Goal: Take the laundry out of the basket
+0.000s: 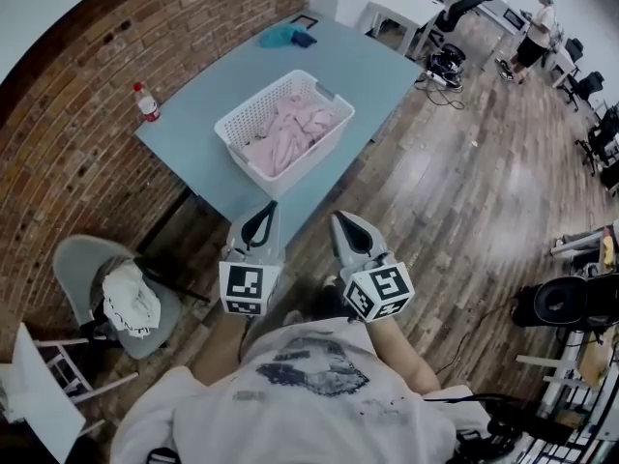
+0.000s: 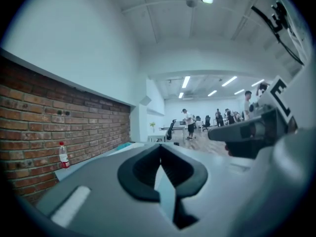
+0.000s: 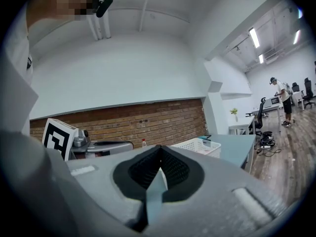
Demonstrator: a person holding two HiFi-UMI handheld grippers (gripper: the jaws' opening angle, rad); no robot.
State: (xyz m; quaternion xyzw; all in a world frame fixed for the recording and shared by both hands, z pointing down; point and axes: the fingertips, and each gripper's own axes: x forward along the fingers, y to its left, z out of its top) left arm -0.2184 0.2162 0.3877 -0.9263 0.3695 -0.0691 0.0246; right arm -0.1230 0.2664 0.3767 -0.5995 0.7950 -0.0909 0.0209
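Jaws on your left hand-held gripper [image 1: 264, 213] are pressed together with nothing between them, and the right hand-held gripper [image 1: 340, 223] just beside it is closed and empty too. You hold both level, side by side, pointing at the near corner of the blue counter [image 1: 363, 66], above the wooden floor [image 1: 455, 211]. To your near left a grey chair [image 1: 73, 269] carries a white bundle [image 1: 132, 301]. Farther on, the white basket [image 1: 235, 126] stands on the counter, well apart from both hand-held grippers, with the pink laundry [image 1: 290, 129] lying inside it. A bottle [image 1: 147, 101] with a red cap stands on the counter's left edge against the brick wall [image 1: 68, 114]. A blue cloth [image 1: 287, 36] lies at the counter's far end. Far right, a person [image 1: 535, 35] stands among office chairs.
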